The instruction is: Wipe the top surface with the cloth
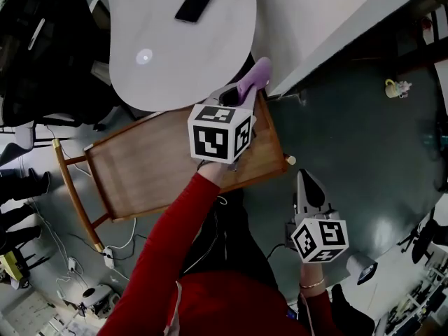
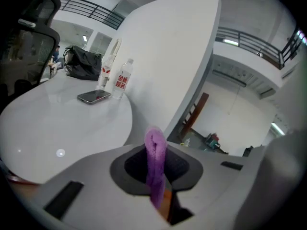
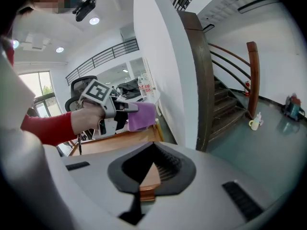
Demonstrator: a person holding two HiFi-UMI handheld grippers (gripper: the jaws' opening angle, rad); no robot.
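Note:
My left gripper [image 1: 241, 93] is shut on a purple cloth [image 1: 256, 74], which sticks out past its tips near the rounded edge of the white table top [image 1: 175, 54]. In the left gripper view the cloth [image 2: 155, 157] hangs folded between the jaws, with the table top [image 2: 62, 123] ahead and to the left. The right gripper view shows the cloth [image 3: 142, 115] over the wooden chair's seat. My right gripper [image 1: 303, 182] hangs lower right above the floor. Its jaws stand together with nothing held.
A dark phone [image 1: 196, 3] lies on the table, with two bottles [image 2: 123, 79] behind it. A wooden chair [image 1: 161, 170] stands under my left arm. A white partition wall [image 1: 329, 12] meets the table. A dark staircase [image 3: 225, 95] and a small bottle [image 1: 397, 87] on the floor are to the right.

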